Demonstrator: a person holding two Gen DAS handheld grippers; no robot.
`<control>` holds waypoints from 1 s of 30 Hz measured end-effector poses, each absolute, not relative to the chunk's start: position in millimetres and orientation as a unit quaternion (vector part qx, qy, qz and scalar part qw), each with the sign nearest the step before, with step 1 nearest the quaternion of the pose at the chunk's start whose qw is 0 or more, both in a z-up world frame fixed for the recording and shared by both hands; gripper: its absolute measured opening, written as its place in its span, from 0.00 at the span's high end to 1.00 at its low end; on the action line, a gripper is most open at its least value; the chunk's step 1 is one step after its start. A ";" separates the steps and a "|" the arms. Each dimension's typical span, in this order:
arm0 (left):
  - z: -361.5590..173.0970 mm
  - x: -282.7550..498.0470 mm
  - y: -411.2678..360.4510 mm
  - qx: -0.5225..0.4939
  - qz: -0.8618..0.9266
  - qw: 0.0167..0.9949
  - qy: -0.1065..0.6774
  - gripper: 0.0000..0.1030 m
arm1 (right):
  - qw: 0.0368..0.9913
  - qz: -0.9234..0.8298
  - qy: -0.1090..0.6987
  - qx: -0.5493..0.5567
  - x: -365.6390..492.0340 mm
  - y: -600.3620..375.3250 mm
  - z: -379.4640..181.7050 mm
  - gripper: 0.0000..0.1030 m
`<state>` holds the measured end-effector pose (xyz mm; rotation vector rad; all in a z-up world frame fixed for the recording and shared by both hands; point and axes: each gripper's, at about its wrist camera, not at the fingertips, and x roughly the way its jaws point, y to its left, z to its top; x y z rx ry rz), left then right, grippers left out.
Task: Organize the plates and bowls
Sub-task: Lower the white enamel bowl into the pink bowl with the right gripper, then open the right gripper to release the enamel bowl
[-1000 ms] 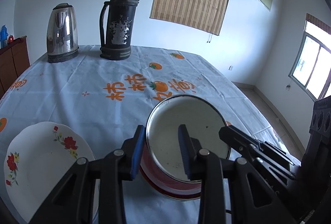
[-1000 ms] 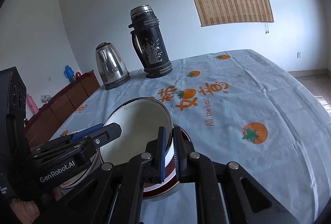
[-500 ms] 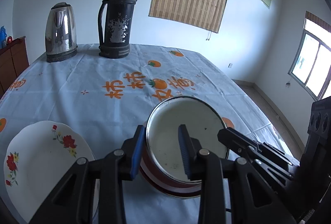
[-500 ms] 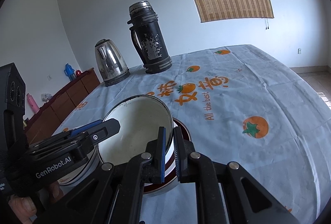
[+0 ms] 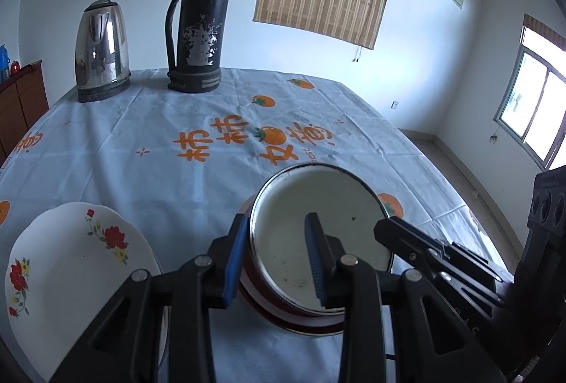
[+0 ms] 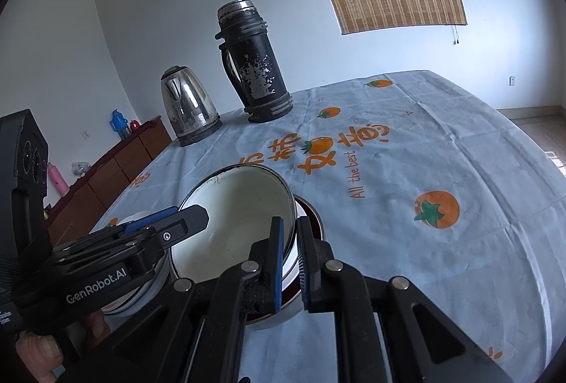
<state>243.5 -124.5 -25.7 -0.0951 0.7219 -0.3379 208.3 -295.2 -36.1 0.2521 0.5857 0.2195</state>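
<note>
My left gripper [image 5: 276, 253] clamps the bowl [image 5: 318, 241] rim; flowered plate [image 5: 70, 276] lies left, tablecloth [image 5: 141, 142] beneath.

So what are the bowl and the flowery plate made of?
The bowl looks like enamelled metal: glossy white inside, a thin shiny metal rim, red outside with dark specks where the coating seems chipped. The plate looks like glazed white ceramic with printed red flowers, though it could be melamine.

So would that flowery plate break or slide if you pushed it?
Probably. The flowery plate looks like glazed ceramic, so it would likely chip or break if dropped. Its glossy surface may slip between gripper pads. It lies flat and wide on the tablecloth, so a push should slide it, not tip it.
</note>
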 end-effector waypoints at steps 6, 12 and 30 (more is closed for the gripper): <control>-27.7 244.5 -124.2 -0.051 -0.173 0.916 0.358 0.62 | 0.942 0.112 0.291 0.127 209.1 -295.8 -39.2 0.90; -28.9 244.8 -126.0 -0.051 -0.175 0.915 0.360 0.62 | 0.940 0.116 0.294 0.128 209.5 -294.2 -41.5 0.90; -32.6 248.2 -122.0 -0.066 -0.193 0.908 0.367 0.62 | 0.939 0.116 0.292 0.138 207.5 -300.8 -42.6 0.90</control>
